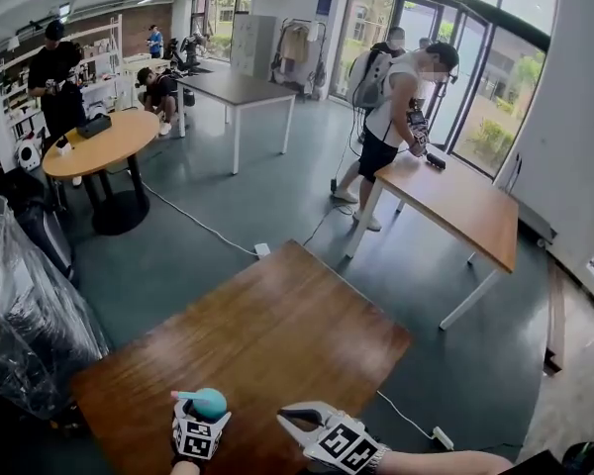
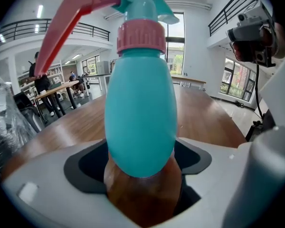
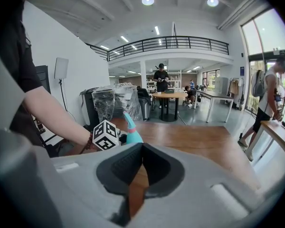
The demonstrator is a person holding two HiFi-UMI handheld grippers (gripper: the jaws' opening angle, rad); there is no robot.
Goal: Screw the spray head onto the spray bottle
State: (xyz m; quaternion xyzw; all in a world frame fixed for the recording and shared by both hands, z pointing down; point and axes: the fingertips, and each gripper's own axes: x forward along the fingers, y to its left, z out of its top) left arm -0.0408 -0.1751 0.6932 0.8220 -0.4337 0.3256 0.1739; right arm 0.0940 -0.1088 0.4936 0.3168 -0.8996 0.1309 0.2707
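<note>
The brown wooden table (image 1: 277,334) filled my near view. My left gripper (image 2: 141,144) had its jaws spread wide either side of the teal egg-shaped plastic spray bottle (image 2: 140,113), which stood upright near the table's closest edge. My right gripper (image 3: 140,148) hung beside it, jaws pressed together on nothing. The teal spray head with pink collar and trigger (image 2: 141,37) sat on the bottle's neck.

**A:** Head view sits high, looking steeply down over the table (image 1: 277,334), its near edge at the frame's bottom.

**B:** Left gripper view's pressed close to the spray bottle (image 2: 140,113), filling centre. Right gripper view looks low across that same table; bottle small, centre left.
</note>
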